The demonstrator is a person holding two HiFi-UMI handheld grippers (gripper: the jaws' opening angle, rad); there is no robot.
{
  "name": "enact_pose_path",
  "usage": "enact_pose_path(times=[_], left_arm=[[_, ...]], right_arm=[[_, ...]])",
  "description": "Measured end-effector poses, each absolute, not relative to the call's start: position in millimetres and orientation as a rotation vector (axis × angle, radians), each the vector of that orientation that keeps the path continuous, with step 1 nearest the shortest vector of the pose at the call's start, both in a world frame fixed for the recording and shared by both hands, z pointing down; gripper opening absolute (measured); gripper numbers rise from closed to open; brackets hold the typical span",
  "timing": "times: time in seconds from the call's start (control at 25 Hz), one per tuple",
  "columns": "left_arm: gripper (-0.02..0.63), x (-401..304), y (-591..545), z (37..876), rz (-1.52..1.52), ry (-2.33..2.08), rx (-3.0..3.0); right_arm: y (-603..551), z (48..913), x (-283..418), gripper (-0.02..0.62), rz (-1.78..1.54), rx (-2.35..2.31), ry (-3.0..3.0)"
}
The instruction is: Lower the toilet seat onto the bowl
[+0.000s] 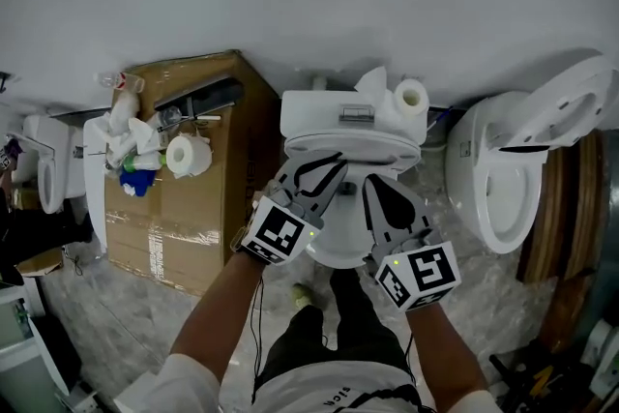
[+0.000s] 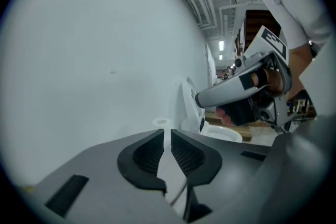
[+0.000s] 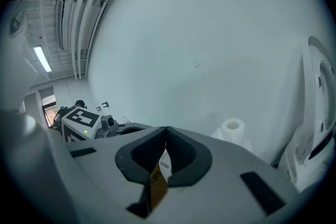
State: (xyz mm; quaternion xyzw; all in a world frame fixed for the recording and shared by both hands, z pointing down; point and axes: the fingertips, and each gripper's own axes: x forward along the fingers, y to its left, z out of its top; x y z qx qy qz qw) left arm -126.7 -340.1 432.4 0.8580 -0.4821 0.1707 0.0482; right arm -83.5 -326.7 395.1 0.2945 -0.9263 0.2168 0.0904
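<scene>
Toilet seat point(image 1: 353, 150) was up, leaning back on the tank point(image 1: 319, 116) and seen nearly edge-on from above, with the bowl point(image 1: 338, 254) showing white below it. Both tools were right there over the bowl. The left tongs point(image 1: 324, 171) had their tips at the seat's front edge, jaws a narrow slit apart with only white showing through, pads pressing on nothing I could make out. The right tongs point(image 1: 375, 187) sat just beside them, a touch nearer the person, tips met and closed. A yellow-brown label point(image 3: 156, 186) showed in the gap behind those tips, and whether it was pinched I couldn't tell. Behind the seat, a toilet roll point(image 1: 411, 97) and a bit of tissue point(image 1: 375, 80) rested on the tank beside the flush button point(image 1: 356, 113). Off to the left stood a cardboard box point(image 1: 222, 208) carrying another roll point(image 1: 189, 155) and a cluster of spray bottles point(image 1: 131, 135). To the right, a second toilet point(image 1: 493, 179) had its own seat point(image 1: 571, 106) raised. The person's dark-trousered legs point(image 1: 338, 334) stood on the marbled floor point(image 1: 474, 305) in front of the bowl.
</scene>
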Motion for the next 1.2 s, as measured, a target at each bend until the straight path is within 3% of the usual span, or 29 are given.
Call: enact_pose_path(times=[0.16,0.72,1.2], left_arm=[[0.069,-123.2,-359.0,458.3,0.664,-1.414,2.657],[0.084,-121.1,-386.4,513.8,1.117,-1.354,2.739],[0.069,-120.4,-381.2,514.8,1.132,-1.488,2.701]], right_arm=[[-335.7,414.3,-77.9,0.017,0.645,0.872,-2.738],[-346.1,441.5,-57.5,0.017,0.725,0.933,-2.671],[-342.0,446.6,-43.6,0.015,0.744,0.951,-2.644]])
